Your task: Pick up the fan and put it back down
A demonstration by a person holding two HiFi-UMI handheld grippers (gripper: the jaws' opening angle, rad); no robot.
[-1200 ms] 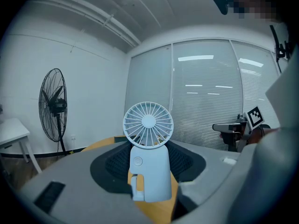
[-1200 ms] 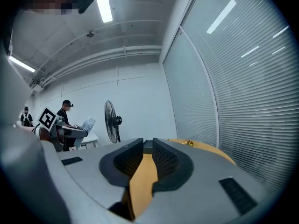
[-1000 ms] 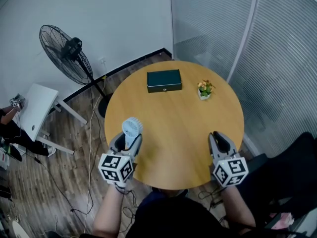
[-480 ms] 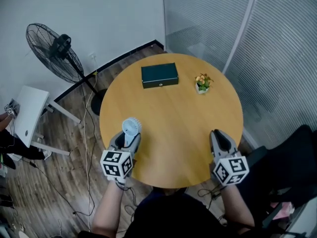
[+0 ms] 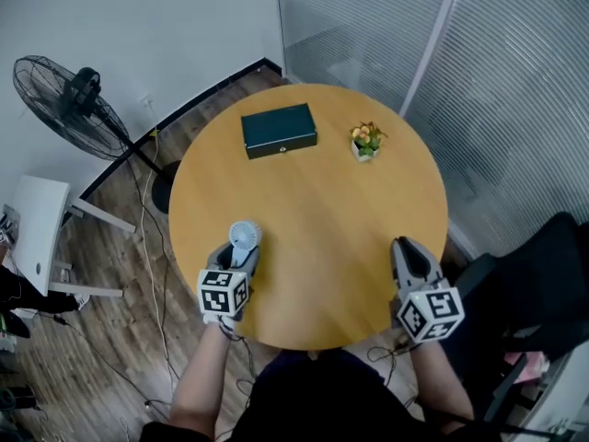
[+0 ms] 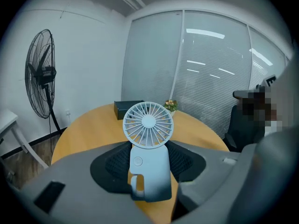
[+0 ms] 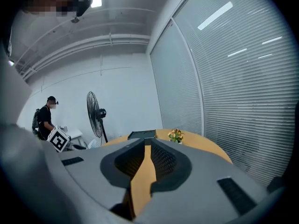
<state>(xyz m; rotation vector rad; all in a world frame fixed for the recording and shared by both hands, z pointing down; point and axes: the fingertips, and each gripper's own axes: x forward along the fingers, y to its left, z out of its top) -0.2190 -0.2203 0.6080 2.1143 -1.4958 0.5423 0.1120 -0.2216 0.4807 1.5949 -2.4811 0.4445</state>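
Observation:
A small pale-blue handheld fan point(image 5: 244, 236) stands upright between the fingers of my left gripper point(image 5: 241, 251), over the near-left part of the round wooden table point(image 5: 322, 210). In the left gripper view the fan point(image 6: 148, 125) fills the middle, its round grille facing me. The black pads of the left gripper point(image 6: 148, 160) press on its body from both sides. My right gripper point(image 5: 411, 251) rests over the table's near-right edge. The jaws of the right gripper point(image 7: 145, 148) are closing with only a thin gap left, and nothing is between them.
A dark green box point(image 5: 279, 131) and a small potted plant point(image 5: 365, 140) sit at the table's far side. A tall black pedestal fan point(image 5: 74, 99) and a white side table point(image 5: 37, 233) stand on the floor to the left. A black chair point(image 5: 543, 284) is at the right.
My left gripper has sunk toward the table with the small fan still in it. The right gripper has barely shifted, its jaws a little narrower.

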